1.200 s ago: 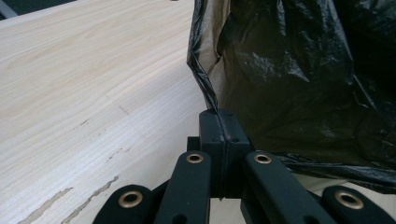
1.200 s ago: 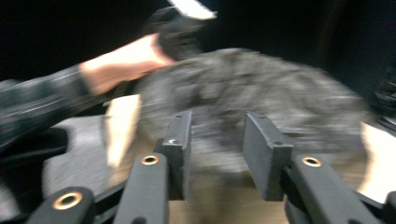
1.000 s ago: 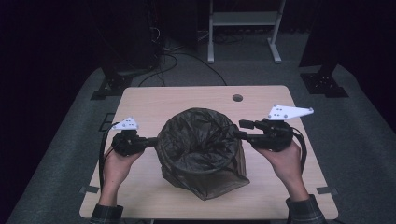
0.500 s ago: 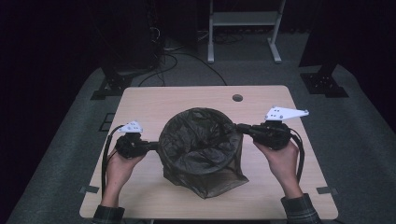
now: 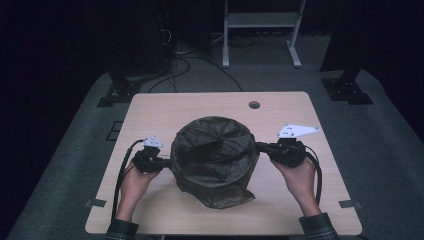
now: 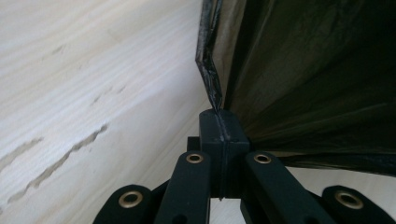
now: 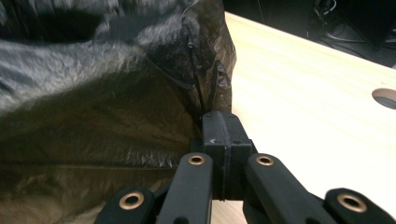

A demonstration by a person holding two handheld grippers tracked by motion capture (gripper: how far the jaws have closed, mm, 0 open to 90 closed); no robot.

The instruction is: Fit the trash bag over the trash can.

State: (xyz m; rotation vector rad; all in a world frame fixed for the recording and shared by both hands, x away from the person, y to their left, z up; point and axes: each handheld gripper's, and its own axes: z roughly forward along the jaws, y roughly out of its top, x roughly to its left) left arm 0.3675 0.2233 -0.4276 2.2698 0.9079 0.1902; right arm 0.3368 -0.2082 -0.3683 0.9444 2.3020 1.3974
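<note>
Pale wooden worktop [image 5: 165, 107]: both grippers, left [image 5: 162, 163] and right [image 5: 261, 147], clamp the black bin bag's [image 5: 215, 155] rim, spreading it; next, hold it taut.

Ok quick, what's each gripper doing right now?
Left gripper: shut on the bag's rim.
Right gripper: shut on the bag's opposite edge.
</note>
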